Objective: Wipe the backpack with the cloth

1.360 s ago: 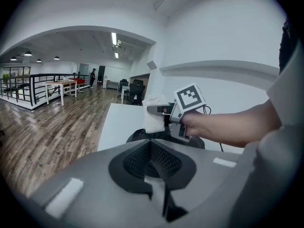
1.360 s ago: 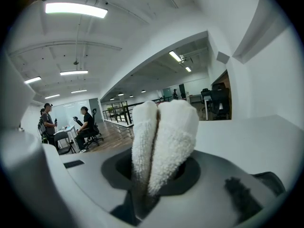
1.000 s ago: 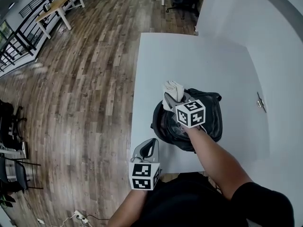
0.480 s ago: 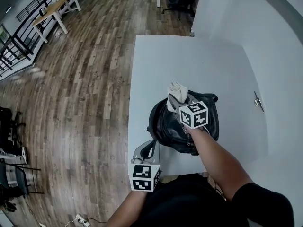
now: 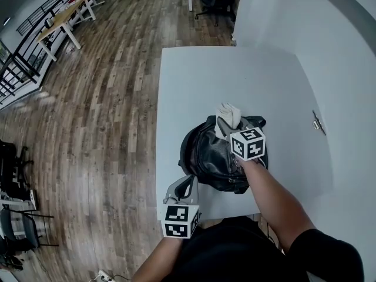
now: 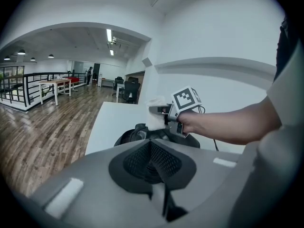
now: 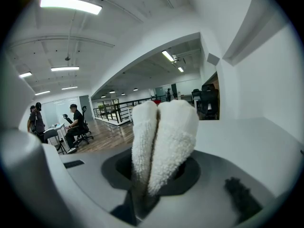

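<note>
I count one black backpack (image 5: 211, 157), one white cloth (image 5: 229, 114) and one small metal piece (image 5: 317, 123), all on a single worktop (image 5: 194, 81). Two grippers: left hand-held gripper (image 5: 187, 181), right hand-held gripper (image 5: 226, 124). Far off, two people: seated person (image 7: 75, 122), standing person (image 7: 37, 120).

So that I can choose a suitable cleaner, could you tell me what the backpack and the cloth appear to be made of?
The backpack: probably black leather or faux leather; its creased surface catches soft glossy highlights. Which of the two, the pictures cannot say.
The cloth: white terry-like towelling, matte; a fuzzy pile shows close up.
</note>
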